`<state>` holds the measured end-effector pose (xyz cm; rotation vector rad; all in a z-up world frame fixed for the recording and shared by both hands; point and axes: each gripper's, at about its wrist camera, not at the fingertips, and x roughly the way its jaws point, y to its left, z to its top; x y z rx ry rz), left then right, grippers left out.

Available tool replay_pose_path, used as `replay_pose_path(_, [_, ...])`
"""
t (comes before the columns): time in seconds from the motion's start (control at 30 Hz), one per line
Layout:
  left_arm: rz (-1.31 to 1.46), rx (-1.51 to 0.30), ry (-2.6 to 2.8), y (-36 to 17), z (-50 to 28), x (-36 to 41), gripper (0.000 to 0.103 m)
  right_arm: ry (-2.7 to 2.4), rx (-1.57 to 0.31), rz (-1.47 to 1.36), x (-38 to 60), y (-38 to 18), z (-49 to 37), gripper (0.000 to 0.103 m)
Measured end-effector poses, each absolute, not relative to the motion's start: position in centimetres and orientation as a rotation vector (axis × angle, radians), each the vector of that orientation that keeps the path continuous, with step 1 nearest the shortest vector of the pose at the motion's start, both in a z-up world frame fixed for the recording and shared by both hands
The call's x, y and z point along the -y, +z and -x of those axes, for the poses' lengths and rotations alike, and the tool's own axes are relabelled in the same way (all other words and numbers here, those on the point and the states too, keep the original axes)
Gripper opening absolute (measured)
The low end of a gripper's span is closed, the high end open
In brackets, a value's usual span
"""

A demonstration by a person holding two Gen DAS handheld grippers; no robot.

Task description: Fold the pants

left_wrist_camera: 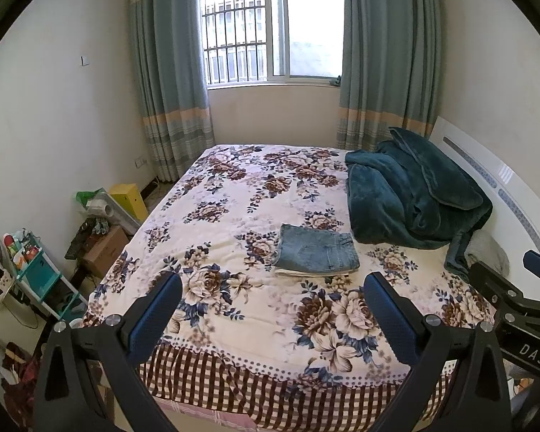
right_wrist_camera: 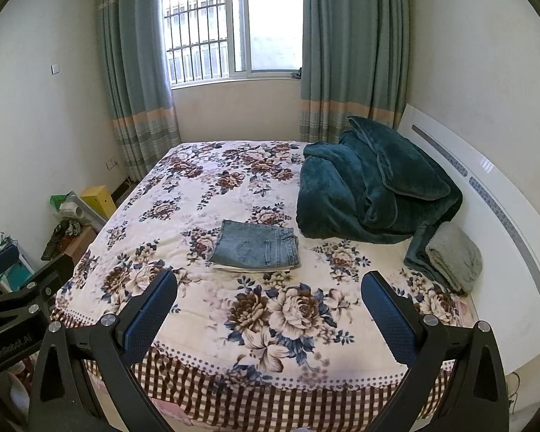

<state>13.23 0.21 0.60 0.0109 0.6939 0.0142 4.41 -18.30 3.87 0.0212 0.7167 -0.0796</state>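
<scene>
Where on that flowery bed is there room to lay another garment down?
The floral bedspread lies bare left of the folded blue denim pants, toward the window, and between the pants and the foot edge. The headboard side is crowded: heaped teal plush blanket and grey folded towel.

Home bedroom: bed, curtains, window.

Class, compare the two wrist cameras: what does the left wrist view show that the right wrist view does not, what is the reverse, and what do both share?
Only the left wrist view shows the teal shelf rack beside the bed, with the right gripper at its right edge. Only the right wrist view shows the grey folded blanket in full by the headboard, with the left gripper at its left edge. Both show the folded jeans lying on a white folded garment on the floral bedspread, the teal blanket, the window, and open jaws holding nothing.
</scene>
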Motion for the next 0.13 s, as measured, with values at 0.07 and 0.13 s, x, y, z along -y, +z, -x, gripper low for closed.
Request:
replay_pose_path(0.07, [-0.011, -0.691, 0.019, 0.53, -13.27, -0.38, 0.103, -0.081, -0.718, -0.021, 18.34, 3.86, -4.33, 0.103])
replay_pose_path(0.13, [-0.011, -0.690, 0.021, 0.47, -13.35, -0.47, 0.103, -0.081, -0.717, -0.024, 18.32, 3.87, -4.31, 0.103])
